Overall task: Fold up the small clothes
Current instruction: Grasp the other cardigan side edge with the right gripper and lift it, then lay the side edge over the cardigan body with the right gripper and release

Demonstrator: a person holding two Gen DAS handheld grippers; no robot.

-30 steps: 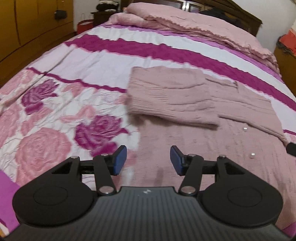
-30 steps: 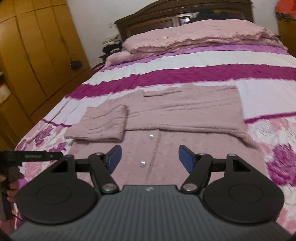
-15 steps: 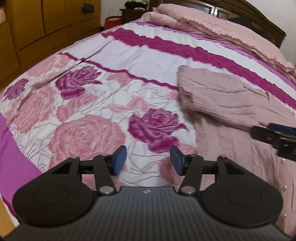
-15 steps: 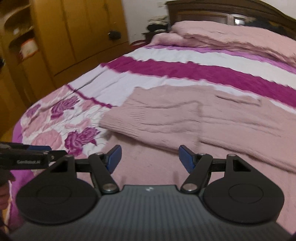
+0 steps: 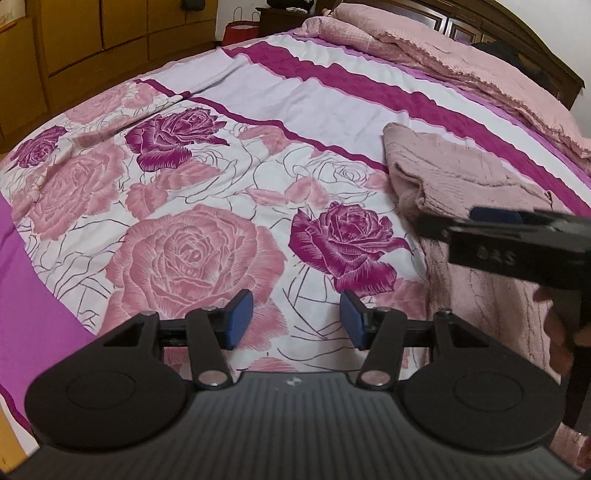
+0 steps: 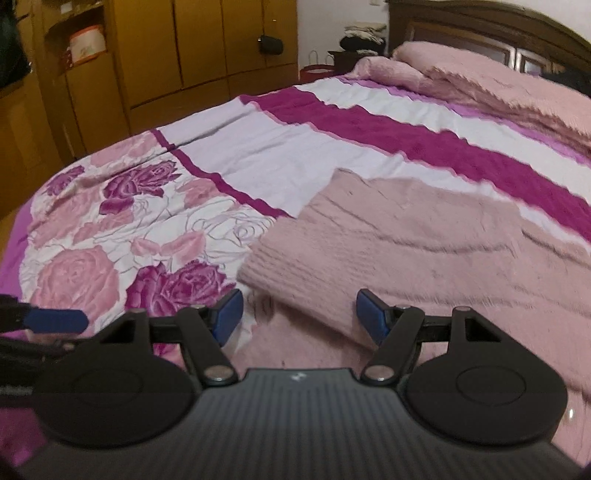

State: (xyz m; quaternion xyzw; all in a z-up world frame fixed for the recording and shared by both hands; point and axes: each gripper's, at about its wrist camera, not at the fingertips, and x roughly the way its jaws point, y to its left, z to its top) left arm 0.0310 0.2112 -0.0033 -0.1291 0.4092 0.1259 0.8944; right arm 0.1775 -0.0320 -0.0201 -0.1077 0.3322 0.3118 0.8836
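A pale pink knitted cardigan (image 6: 424, 251) lies flat on the bed, with one sleeve folded in over its body. In the left wrist view the cardigan (image 5: 454, 177) is at the right. My left gripper (image 5: 295, 317) is open and empty above the rose-print bedspread, left of the cardigan. My right gripper (image 6: 297, 314) is open and empty, low over the cardigan's near left edge by the folded sleeve. The right gripper also shows side-on in the left wrist view (image 5: 495, 221), and one left fingertip (image 6: 55, 320) shows in the right wrist view.
The bedspread (image 5: 192, 206) has pink and magenta roses and magenta stripes. A pink blanket (image 6: 491, 85) lies bunched at the dark headboard. Wooden wardrobes (image 6: 192, 51) stand along the left wall. A red bag (image 5: 242, 29) sits on the floor by the bed.
Both grippers have swung left toward the cardigan's left edge. The left one has moved off the cardigan and over the bedspread. Both have stayed open.
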